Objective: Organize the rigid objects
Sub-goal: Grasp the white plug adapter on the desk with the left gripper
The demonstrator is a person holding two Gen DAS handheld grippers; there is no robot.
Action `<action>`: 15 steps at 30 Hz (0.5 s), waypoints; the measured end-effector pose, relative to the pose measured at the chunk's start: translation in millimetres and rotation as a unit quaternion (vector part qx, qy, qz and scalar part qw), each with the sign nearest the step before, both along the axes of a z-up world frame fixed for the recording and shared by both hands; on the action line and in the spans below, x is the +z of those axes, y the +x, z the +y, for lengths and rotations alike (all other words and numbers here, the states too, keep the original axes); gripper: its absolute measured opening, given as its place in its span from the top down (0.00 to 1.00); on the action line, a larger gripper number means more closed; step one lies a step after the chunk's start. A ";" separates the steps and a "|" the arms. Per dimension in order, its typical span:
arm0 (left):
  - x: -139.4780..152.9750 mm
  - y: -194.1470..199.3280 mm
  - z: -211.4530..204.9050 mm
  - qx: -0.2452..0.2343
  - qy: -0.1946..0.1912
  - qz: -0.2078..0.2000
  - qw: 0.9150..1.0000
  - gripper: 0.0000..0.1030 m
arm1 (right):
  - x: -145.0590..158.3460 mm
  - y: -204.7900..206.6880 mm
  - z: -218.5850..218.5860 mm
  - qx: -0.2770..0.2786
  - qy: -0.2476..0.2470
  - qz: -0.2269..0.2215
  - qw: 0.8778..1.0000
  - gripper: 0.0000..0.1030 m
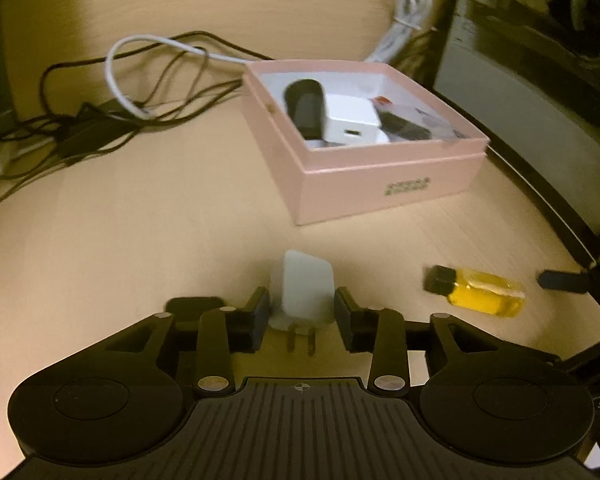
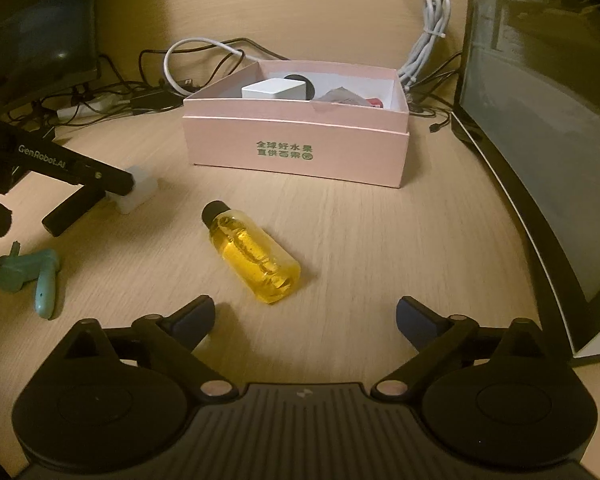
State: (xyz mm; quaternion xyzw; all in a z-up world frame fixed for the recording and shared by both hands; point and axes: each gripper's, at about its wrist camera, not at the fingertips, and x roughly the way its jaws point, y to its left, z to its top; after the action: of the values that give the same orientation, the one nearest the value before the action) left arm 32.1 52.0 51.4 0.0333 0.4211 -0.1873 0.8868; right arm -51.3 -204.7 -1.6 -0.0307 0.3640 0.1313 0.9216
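Left wrist view: the left gripper sits around a small white plastic plug block on the light wooden desk.
Its black fingers stand a little apart on each side of the block; the blur makes it hard to tell if they touch it. The right gripper is spread wide with nothing in it, just behind a small clear bottle of yellow liquid with a black cap lying on its side. The open pink cardboard box sits farther back, with a white cube charger inside.
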 end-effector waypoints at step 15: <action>-15.2 13.7 -36.2 -0.037 0.023 -0.007 0.999 0.71 | 3.1 9.8 0.0 0.026 -0.001 0.019 0.999 0.10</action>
State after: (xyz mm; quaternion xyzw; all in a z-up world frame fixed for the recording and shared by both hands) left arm 45.9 15.9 36.2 0.0708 0.4172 -0.2104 0.8813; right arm -41.5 -204.7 1.5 -0.0389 0.3809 0.1552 0.9107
